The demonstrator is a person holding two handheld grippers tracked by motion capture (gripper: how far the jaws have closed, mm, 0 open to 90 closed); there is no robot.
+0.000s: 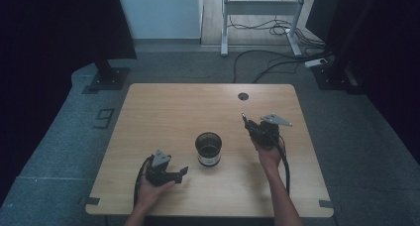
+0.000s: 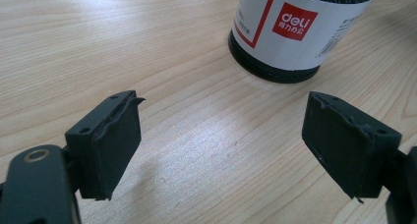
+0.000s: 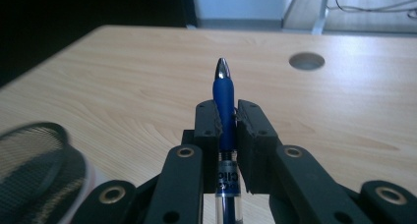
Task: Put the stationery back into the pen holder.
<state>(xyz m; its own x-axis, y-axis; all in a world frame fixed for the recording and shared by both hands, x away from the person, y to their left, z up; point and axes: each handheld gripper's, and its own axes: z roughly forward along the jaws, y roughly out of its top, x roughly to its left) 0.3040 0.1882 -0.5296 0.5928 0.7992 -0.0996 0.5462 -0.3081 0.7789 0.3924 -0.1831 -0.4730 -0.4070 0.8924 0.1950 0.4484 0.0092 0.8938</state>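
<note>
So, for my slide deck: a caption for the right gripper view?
Right gripper clamps a blue pen above the wooden table, black mesh pen cup alongside.

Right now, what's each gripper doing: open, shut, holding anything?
Left gripper: jaws apart, nothing between them, mesh cup just ahead on the table.
Right gripper: shut on the blue pen, tip pointing away.

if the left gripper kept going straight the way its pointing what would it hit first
Most likely the mesh pen cup. The left gripper, jaws apart and empty, points along the table with the cup ahead, slightly right of centre, so the right-hand pad might touch first.
</note>
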